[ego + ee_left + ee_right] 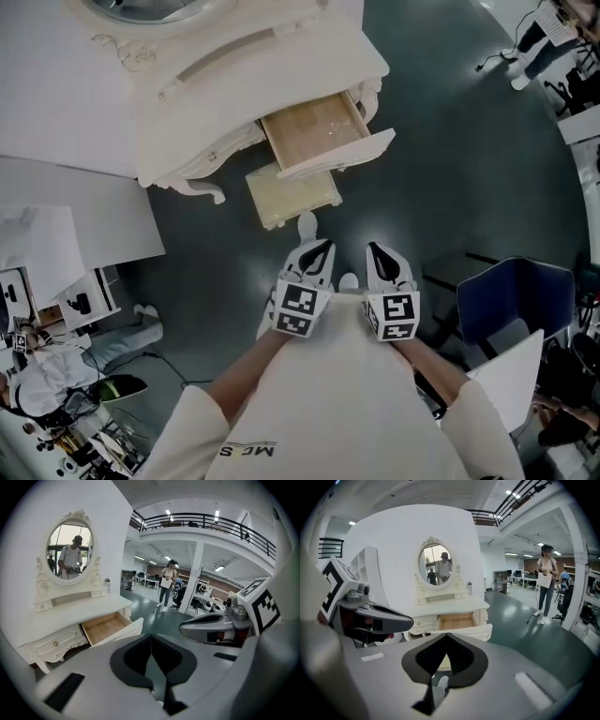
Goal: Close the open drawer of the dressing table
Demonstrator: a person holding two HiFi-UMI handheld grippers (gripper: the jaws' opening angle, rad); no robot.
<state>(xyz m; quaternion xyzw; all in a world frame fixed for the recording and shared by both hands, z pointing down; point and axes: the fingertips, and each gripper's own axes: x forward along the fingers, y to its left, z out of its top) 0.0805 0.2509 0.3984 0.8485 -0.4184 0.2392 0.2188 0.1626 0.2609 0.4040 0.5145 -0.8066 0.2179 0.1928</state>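
L gripper & R gripper: jaws are clamped together on both, nothing is held or touched. Both are carried side by side, aimed at the table. Step is judged as approach; the push isn't begun. The drawer is seen pulled out at the table's right end, empty, well apart from both tips, w/ a stool below its front. Next, the closed tips need to be set on the drawer front & pushed in squarely.
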